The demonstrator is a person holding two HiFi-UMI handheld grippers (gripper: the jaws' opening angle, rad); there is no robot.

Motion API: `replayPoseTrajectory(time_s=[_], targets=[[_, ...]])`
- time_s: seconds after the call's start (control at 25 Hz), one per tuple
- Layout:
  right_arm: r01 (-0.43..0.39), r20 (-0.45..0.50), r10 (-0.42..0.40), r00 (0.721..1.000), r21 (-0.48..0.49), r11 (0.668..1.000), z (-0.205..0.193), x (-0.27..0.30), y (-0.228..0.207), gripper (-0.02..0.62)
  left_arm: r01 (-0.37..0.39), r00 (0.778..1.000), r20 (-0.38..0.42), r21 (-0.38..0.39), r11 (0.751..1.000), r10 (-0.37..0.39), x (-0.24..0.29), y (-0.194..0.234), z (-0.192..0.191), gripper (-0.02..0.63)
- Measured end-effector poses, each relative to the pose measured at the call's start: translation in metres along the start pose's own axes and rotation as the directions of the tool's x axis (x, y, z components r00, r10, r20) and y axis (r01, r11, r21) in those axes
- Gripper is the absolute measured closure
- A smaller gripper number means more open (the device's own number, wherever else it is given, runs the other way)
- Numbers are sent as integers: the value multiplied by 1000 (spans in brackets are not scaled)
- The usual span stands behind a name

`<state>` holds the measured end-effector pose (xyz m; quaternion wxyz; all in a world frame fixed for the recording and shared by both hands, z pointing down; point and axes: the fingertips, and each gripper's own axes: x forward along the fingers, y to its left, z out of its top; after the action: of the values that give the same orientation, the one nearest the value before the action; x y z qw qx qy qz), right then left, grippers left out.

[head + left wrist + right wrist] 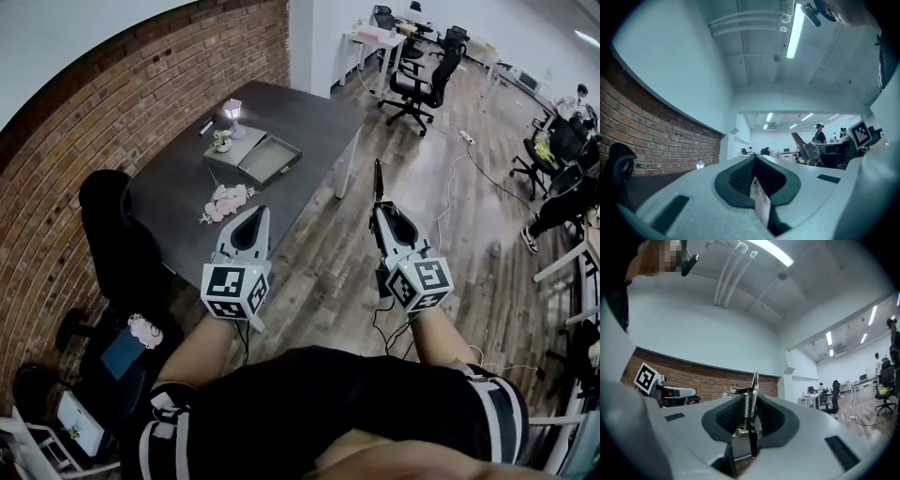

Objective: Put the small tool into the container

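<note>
A small spring-loaded metal implement (753, 385) with thin dark blades stands upright between the jaws of the right tool (379, 210), whose ribbed pads are closed on it partway up, its coil spring and slim tip rising above them. In the head view it shows as a dark sliver poking out of that tool just right of centre, over the wood-plank floor (441, 216) and well apart from the bench. The left tool (254, 212), left of centre in the same view, has its jaws brought together with nothing between them, and its tip overlaps the near edge of the dark grey rectangular bench (309, 112). On that bench, up and left of centre, lies a shallow grey open box (273, 161), empty as far as can be seen, with a flat grey panel (232, 152) touching its left side. A small white flower piece (222, 141) sits on that panel, a little lantern-shaped lamp (232, 111) stands just behind it, and a bunch of pink flowers (227, 202) lies nearer the bench's front edge. A red brick wall (112, 103) runs along the left, with a black office chair (112, 220) below it.
</note>
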<state>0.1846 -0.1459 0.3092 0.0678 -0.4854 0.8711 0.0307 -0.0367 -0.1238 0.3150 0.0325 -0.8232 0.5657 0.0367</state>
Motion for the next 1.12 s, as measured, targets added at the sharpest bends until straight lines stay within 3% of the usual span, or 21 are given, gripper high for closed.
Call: replayPoseTrajectory(time_s=[0.48,0.76,1.12], targets=[[-10,15,10,1000,20,1000,-7,20,-44,512,-2,1000,-14,33,999,3,44,-12,-3,597],[-37,22,36,999,12,999,-2,23,-42,511,-16,1000,-25,39,999,17,48,-8,-4,597],[-27,9,27,1000,-20,999,6,15,-48,511,27,999,-24,33,999,-27,56,-24,-5,597]])
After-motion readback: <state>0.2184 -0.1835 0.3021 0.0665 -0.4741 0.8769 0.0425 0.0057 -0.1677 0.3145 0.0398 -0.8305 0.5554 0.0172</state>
